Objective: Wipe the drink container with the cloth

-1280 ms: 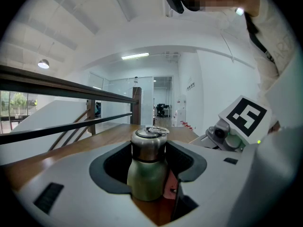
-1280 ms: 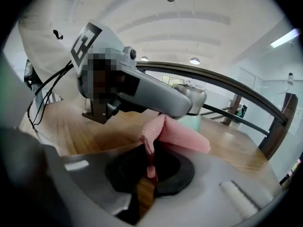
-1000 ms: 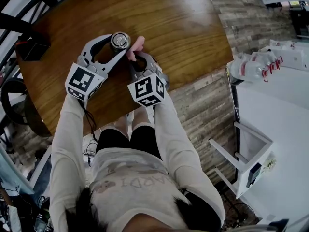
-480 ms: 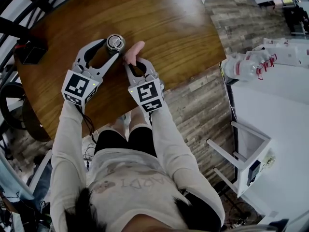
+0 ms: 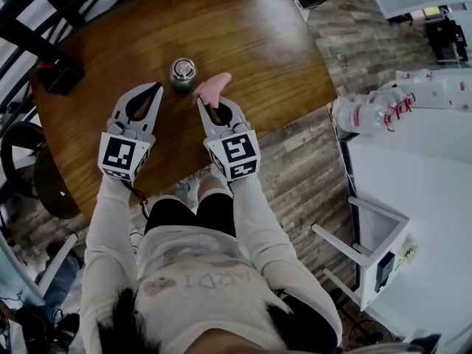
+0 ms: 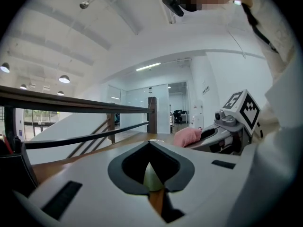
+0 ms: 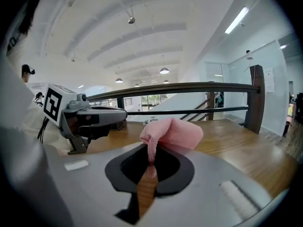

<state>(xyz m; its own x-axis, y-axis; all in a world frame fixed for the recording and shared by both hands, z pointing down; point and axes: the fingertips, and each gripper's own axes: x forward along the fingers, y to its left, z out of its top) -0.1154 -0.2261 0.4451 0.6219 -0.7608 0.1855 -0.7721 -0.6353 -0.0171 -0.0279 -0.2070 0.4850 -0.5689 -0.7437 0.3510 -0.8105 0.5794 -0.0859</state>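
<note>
The left claw (image 5: 156, 87) has come off the drink can (image 5: 183, 72), and its jaws have just closed on nothing. The can stands free on the worktop (image 5: 258, 35) at the claw's one o'clock. The right claw (image 5: 209, 103), pinched tight on the pink cloth (image 5: 214, 87), is at the can's four o'clock. The wiping looks finished.

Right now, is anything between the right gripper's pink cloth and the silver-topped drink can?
Nothing visible. Only bare wooden table separates the pink cloth, pinched in the right gripper, from the silver-topped drink can. The left gripper, jaws just closed on nothing, sits clear beside it.
</note>
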